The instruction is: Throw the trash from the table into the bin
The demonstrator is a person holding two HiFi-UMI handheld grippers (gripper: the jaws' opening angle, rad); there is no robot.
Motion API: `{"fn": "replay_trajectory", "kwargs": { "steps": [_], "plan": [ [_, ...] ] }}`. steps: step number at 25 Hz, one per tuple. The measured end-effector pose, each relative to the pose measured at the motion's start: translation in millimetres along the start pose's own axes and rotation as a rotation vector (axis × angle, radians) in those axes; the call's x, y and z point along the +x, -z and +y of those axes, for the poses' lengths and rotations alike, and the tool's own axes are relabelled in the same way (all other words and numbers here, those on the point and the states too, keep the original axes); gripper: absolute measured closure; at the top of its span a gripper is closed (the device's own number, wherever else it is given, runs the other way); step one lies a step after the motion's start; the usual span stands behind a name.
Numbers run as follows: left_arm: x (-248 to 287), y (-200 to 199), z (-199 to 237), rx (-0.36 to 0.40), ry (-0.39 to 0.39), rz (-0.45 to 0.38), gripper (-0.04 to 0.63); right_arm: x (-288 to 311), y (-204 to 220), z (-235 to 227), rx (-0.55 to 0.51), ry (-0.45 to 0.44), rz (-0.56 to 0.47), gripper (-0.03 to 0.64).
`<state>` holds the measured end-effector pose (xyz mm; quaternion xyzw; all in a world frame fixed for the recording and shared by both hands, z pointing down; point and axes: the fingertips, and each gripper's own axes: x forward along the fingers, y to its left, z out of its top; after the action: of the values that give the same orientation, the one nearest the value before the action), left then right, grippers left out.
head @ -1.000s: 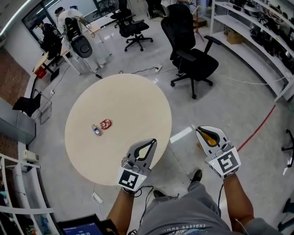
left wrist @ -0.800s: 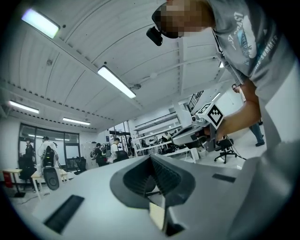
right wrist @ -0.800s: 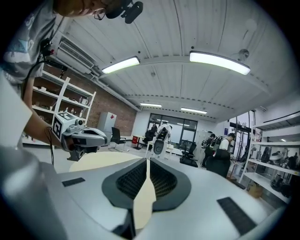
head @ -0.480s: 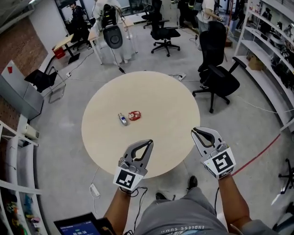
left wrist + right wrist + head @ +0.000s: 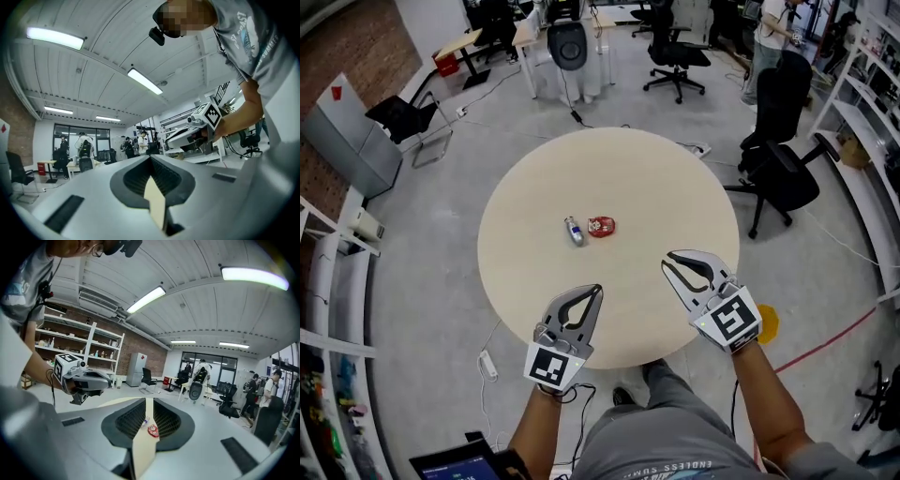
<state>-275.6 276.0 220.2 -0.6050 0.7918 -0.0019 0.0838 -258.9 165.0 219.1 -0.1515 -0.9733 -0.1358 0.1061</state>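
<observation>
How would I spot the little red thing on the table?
Find the round beige table in the middle of the room. Near its centre lie two small items side by side; the red wrapper is the flat one, just right of the small clear bottle.

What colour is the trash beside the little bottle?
Red; that trash shows best in the head view.

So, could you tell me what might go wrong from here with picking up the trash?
The small clear plastic bottle lies on its side on the round beige table, so a nudge could roll it. The crumpled red wrapper sits close beside it; grabbing one may knock the other. The left hand-held gripper and right hand-held gripper are both shut, so they would push rather than grasp unless opened.
</observation>
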Motion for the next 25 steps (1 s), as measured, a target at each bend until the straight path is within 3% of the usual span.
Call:
{"fn": "replay_trajectory", "kwargs": {
  "steps": [2, 4, 9, 15, 25],
  "plan": [
    [8, 12, 20, -0.012, -0.035, 0.023, 0.561, 32, 8, -5, 0.011, -0.057, 0.007, 0.586],
    [18, 27, 39, -0.026, -0.065, 0.049, 0.561, 64, 20, -14, 0.024, -0.115, 0.024, 0.502],
    [40, 74, 91, -0.085, -0.143, 0.121, 0.561, 159, 63, -33, 0.050, -0.256, 0.105, 0.386],
    [50, 143, 136, -0.158, -0.209, 0.186, 0.561, 267, 132, -41, 0.009, -0.381, 0.217, 0.291],
    [54, 232, 168, -0.243, -0.265, 0.272, 0.562, 372, 248, -42, -0.057, -0.516, 0.379, 0.275]
  ]
}}
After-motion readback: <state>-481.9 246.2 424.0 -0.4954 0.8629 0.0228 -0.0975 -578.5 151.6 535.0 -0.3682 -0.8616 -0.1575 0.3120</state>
